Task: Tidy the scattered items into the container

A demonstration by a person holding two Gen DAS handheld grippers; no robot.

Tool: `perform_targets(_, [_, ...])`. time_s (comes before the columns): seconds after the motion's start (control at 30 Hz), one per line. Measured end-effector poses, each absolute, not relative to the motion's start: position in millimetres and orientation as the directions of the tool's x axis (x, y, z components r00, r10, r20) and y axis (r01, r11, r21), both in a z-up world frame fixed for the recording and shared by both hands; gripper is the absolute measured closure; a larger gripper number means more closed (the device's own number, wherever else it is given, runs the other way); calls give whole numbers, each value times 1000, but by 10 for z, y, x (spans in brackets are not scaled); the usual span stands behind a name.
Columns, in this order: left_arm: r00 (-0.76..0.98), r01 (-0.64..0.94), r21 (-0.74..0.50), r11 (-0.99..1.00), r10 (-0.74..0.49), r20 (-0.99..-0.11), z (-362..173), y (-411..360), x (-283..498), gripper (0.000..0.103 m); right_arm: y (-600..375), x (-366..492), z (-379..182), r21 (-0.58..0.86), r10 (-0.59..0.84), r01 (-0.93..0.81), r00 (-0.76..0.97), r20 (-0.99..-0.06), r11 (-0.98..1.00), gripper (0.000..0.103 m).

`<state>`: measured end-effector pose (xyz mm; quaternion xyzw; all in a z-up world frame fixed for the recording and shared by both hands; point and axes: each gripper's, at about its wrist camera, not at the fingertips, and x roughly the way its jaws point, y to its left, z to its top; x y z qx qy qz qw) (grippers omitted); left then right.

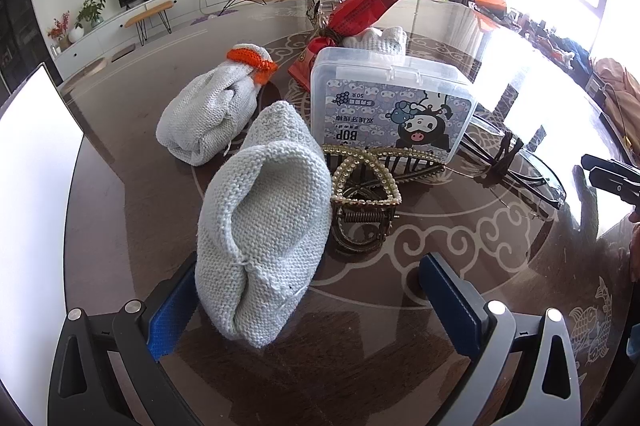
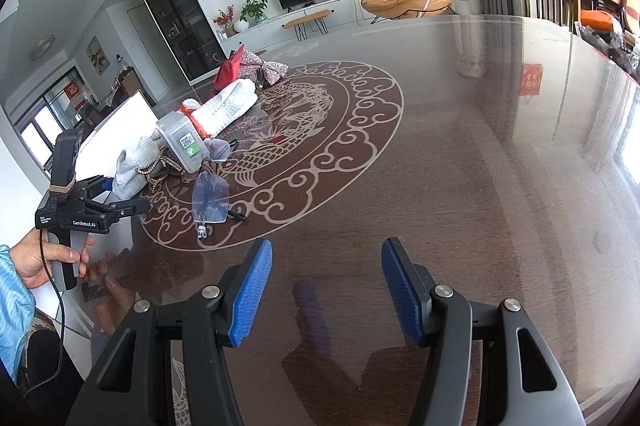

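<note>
A grey knitted bundle (image 1: 260, 226) lies on the dark table between the fingers of my left gripper (image 1: 312, 306). It rests against the left pad (image 1: 172, 310), well clear of the right one, and the gripper is open. Behind it are a second knitted bundle with an orange cuff (image 1: 208, 110), a pearl hair claw (image 1: 360, 194), a clear plastic box with a cartoon cow (image 1: 388, 106), folded glasses (image 1: 512, 162) and a red packet (image 1: 360, 10). The white container (image 1: 36, 206) stands at the left. My right gripper (image 2: 326, 290) hangs open over bare table, away from the glasses (image 2: 212, 198).
A person's hand (image 2: 48, 262) holds the left gripper (image 2: 120, 194) beside the pile. A glittery bow (image 2: 272, 68) lies at the pile's far end. The patterned table (image 2: 460, 146) stretches right toward cluttered items at its far edge. Chairs stand beyond the table.
</note>
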<state>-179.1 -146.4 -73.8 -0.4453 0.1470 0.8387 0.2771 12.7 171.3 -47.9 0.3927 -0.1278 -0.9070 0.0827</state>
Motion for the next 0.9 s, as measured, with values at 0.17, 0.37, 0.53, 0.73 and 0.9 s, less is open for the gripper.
perform_targets(0.17, [-446, -607, 1, -795, 339, -829, -738, -1458, -1786, 0, 1719, 129, -480, 299, -252, 50, -678, -690, -953, 44])
perform_targets(0.37, [-408, -634, 2, -773, 333, -850, -717, -1411, -1857, 0, 1723, 130, -480, 302, -254, 50, -678, -689, -952, 44])
perform_targets(0.53, [-373, -650, 1, -760, 319, -871, -696, -1354, -1927, 0, 1723, 131, -479, 302, -255, 50, -678, -689, -952, 44])
perform_targets(0.73, [-376, -656, -1, -754, 328, -866, -677, -1343, -1970, 0, 1725, 132, -479, 303, -255, 50, -678, -689, -952, 44])
perform_targets(0.9, [-404, -632, 0, -775, 329, -854, -695, -1344, -1938, 0, 1724, 131, -481, 301, -254, 50, -678, -690, -952, 44])
